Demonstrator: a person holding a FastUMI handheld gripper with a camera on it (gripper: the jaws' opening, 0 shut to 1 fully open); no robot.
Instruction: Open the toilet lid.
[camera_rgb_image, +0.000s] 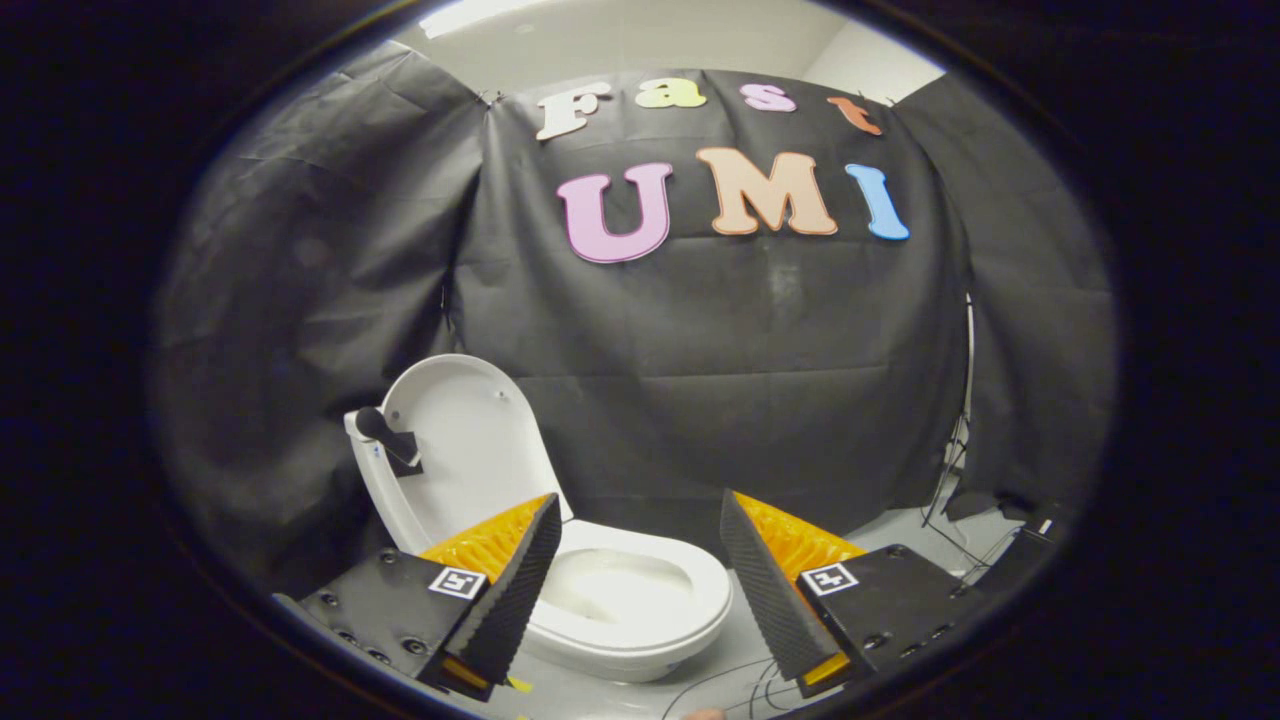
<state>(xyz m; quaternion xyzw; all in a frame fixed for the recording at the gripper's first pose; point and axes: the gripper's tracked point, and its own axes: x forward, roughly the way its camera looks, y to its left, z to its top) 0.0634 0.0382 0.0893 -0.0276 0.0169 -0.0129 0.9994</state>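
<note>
Ahead, one toilet (630, 600), lid (465, 440) upright, gripper (640, 590) jaws apart, holding nothing.

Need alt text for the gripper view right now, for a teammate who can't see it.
The toilet lid stands raised over the seat and open bowl. The claw is open and holds nothing, its fingers apart on either side of the bowl. Cables trail across the floor beyond.

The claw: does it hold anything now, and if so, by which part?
Nothing is held. The claw is open, its fingers apart and touching nothing; the toilet lies beyond them, its lid already upright.
</note>
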